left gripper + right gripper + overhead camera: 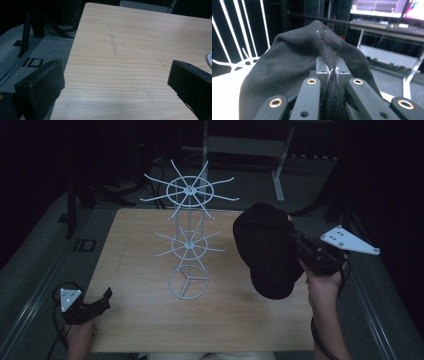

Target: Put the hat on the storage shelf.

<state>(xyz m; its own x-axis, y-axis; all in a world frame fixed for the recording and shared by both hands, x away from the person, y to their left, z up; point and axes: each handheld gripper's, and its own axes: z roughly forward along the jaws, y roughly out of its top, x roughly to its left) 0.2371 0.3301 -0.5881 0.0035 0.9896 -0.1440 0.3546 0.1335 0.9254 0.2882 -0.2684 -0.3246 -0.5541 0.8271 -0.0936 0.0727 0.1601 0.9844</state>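
A black cap (267,251) hangs in the air over the right part of the wooden table (150,320), to the right of a white wire rack (189,240) with hooks on two tiers. My right gripper (296,240) is shut on the cap, coming in from the right. In the right gripper view the cap's fabric (294,65) is pinched between the two jaws of the right gripper (332,71), with the rack's wires (227,37) at the left. My left gripper (102,299) rests at the table's near left corner, open, with nothing between its fingers (45,85).
The rack stands mid-table on a round base (188,282). Grey floor and a rail (22,57) lie left of the table. A metal frame (277,170) stands behind the table, and lit screens (384,8) are beyond it.
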